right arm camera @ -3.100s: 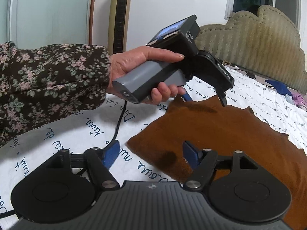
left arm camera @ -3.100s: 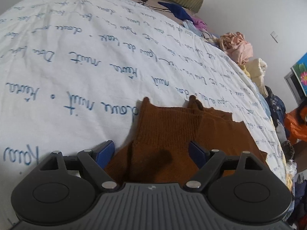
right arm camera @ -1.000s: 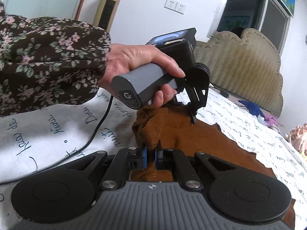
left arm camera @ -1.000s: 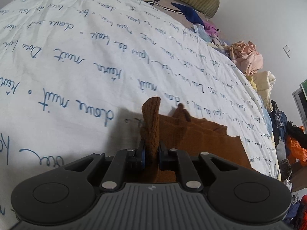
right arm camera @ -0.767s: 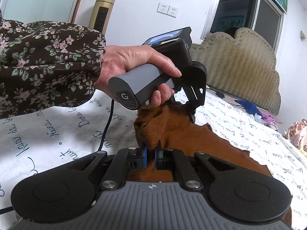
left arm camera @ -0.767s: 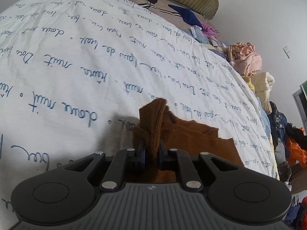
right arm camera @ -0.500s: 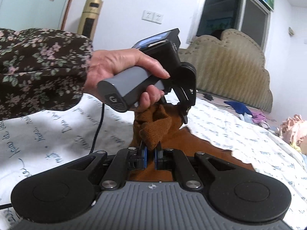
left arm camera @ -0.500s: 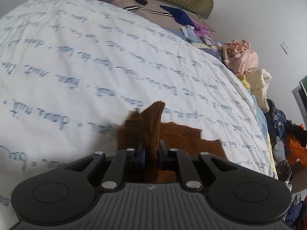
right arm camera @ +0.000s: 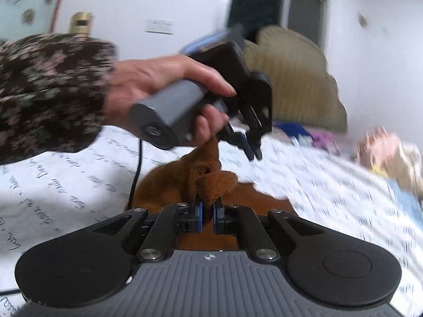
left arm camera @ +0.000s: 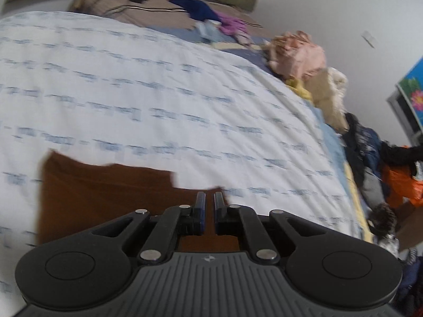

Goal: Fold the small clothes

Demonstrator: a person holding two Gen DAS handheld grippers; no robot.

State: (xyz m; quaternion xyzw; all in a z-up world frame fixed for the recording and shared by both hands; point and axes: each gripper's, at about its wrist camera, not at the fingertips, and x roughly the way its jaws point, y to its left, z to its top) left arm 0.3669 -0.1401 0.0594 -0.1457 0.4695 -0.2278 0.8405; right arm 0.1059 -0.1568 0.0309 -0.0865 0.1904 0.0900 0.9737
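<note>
Right gripper (right arm camera: 208, 215) clenched on a bunched edge of the brown garment (right arm camera: 179, 182), lifted above the printed bedsheet (right arm camera: 66, 185). Left gripper (right arm camera: 248, 148) closed, apparently empty. Judged: 1st fold under way, unfinished.

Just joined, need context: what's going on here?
A person is folding a brown knit garment on a white printed bedsheet, with a hand-held gripper in each hand. The right hand-held gripper is shut on a bunched edge of the garment, lifted off the sheet. The left hand-held gripper is shut above the garment, and no cloth shows between its tips. Both views are motion-blurred. A pile of other clothes lies at the bed's far edge.
</note>
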